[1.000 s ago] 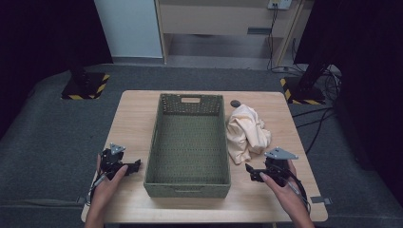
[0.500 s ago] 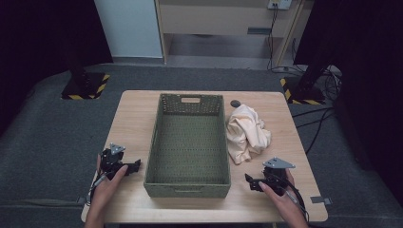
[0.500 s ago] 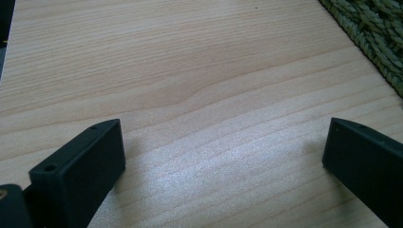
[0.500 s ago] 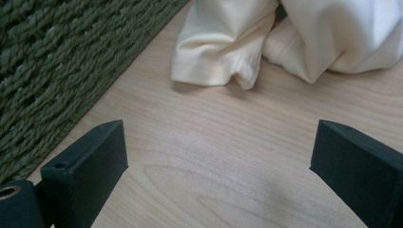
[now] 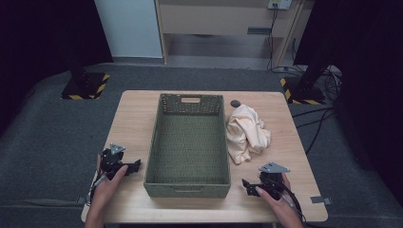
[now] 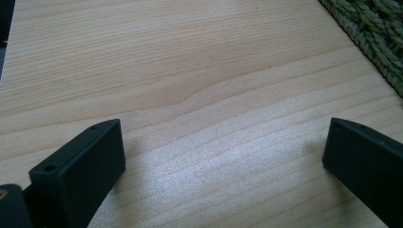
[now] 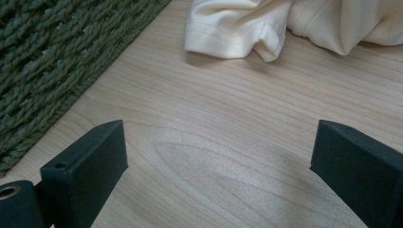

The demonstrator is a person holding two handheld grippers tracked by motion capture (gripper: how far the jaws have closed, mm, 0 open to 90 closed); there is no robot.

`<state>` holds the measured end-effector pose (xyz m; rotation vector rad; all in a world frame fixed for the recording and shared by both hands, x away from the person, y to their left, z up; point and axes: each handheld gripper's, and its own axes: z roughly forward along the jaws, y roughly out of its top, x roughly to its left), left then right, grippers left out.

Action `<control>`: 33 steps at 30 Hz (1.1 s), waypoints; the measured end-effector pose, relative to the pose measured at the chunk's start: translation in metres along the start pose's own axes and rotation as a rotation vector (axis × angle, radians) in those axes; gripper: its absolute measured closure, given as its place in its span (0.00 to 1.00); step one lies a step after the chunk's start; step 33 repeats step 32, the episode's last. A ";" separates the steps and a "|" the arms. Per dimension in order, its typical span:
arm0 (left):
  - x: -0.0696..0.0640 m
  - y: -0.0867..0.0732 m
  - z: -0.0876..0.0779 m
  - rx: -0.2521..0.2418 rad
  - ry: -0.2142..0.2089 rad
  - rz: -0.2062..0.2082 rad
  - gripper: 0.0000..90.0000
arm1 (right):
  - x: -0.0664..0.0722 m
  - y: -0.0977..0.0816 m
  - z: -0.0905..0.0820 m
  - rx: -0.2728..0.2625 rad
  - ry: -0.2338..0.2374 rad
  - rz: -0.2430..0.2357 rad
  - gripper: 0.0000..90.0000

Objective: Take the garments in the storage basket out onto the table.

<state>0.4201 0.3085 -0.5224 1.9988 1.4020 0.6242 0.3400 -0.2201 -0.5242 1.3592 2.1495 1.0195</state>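
Both my grippers are wide open, holding nothing. My right gripper (image 5: 248, 184) sits near the cream cloth (image 5: 247, 133), left gripper (image 5: 134, 164) just beside the green basket (image 5: 187, 190).

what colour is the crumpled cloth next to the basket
Pale cream, almost peach. The cloth shows best in the right gripper view, lying beside the green woven basket.

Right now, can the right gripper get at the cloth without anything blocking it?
Probably yes. The right gripper is open and holds nothing, and the cloth lies ahead of it on bare table. The basket stands to one side, off the path.
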 end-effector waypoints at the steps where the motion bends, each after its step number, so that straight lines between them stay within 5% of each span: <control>1: 0.000 0.000 0.000 0.000 0.000 0.000 0.00 | 0.000 -0.001 0.000 0.003 0.002 -0.001 0.05; 33: 0.000 0.000 0.000 0.001 0.000 0.000 0.00 | 0.001 0.003 0.020 0.037 -0.040 -0.013 0.00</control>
